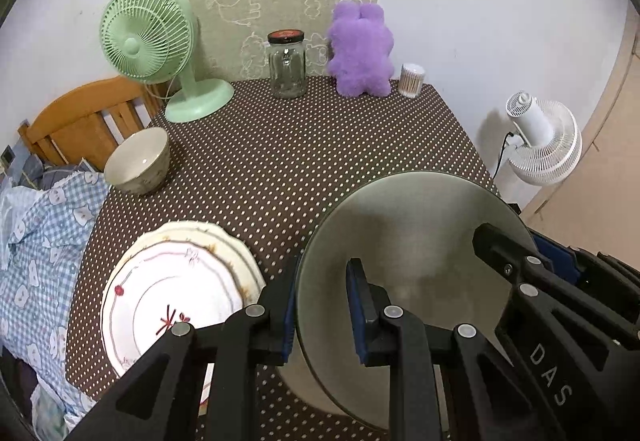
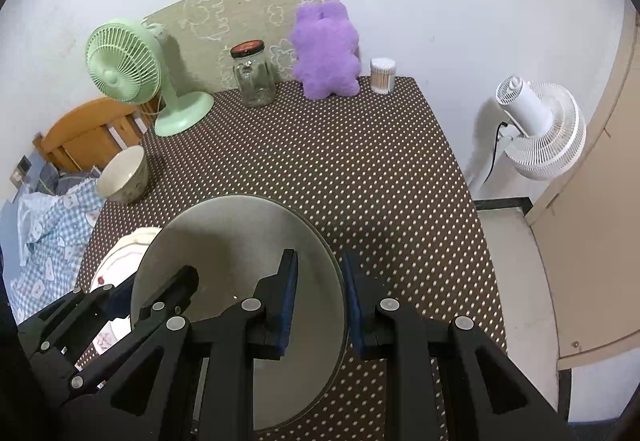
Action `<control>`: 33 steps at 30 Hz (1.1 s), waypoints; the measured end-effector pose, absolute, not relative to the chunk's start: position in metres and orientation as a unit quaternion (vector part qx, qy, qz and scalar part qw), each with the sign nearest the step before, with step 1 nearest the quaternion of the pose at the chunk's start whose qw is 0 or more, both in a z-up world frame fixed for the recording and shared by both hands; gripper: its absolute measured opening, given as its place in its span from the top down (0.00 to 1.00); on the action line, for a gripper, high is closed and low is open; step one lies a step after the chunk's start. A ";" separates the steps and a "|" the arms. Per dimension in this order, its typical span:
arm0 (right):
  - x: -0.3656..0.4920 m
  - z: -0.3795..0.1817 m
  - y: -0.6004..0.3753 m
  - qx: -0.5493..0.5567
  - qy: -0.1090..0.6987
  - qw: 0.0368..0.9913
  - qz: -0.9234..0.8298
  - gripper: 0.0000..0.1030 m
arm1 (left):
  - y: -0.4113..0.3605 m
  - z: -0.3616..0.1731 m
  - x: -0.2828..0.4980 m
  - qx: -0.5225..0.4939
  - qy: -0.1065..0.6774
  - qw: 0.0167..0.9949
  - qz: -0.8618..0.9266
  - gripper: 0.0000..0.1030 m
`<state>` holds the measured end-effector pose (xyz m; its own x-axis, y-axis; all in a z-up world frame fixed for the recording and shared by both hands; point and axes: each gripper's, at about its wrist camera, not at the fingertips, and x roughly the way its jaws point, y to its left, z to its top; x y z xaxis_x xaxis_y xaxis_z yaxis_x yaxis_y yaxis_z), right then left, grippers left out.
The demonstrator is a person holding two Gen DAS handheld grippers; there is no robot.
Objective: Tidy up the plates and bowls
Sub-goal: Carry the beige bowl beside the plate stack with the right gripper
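Plates first, working left to right across the table (image 1: 320, 145). At the near left edge sits a stack of white patterned plates (image 1: 176, 281), scalloped rims, flat on the dotted cloth. Just beyond them, at the far left edge, a cream bowl (image 1: 138, 161) lies tipped on its side, mouth toward me.

Right of the stack: grey round plate (image 1: 416, 241), lifted off the cloth and tilted, carried between my two tools. My left gripper (image 1: 322, 305) is clamped on its left rim, blue pads either side of the edge. My right gripper (image 2: 320, 301) pinches the opposite rim, jaws narrow on the edge.

Handling estimate: grey plate looks rigid, smooth, matte-glazed; likely ceramic or glass, so moderately heavy and breakable. A rim pinch on a slick surface can slip if the plate tilts further, so two opposed holds seem right. White plates: thin lips, probably chip easily; take at the rim, one at a time or as a stack from both sides. Bowl: thick wall; best pinched over the lip, one pad inside.

Far edge: green fan (image 1: 148, 41), glass jar (image 1: 286, 65), purple plush (image 1: 360, 49), all well apart from the work.
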<state>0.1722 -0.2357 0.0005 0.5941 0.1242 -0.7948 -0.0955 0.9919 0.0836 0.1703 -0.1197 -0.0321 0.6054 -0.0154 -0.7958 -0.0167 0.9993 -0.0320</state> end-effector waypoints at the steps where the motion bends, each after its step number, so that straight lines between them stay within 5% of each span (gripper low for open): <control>1: 0.170 -0.001 -0.234 0.016 0.447 0.892 0.061 0.74 | -0.117 -0.034 0.167 -0.018 0.445 0.895 0.000 0.80; 33: 0.174 -0.066 -0.209 0.007 0.505 0.861 0.060 0.74 | -0.099 -0.095 0.169 -0.020 0.498 0.867 0.013 0.81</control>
<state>0.1743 -0.2094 -0.0661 0.4829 0.1097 -0.8688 -0.0965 0.9927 0.0717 0.1692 -0.0987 -0.0951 0.5044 0.0024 -0.8635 -0.0413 0.9989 -0.0213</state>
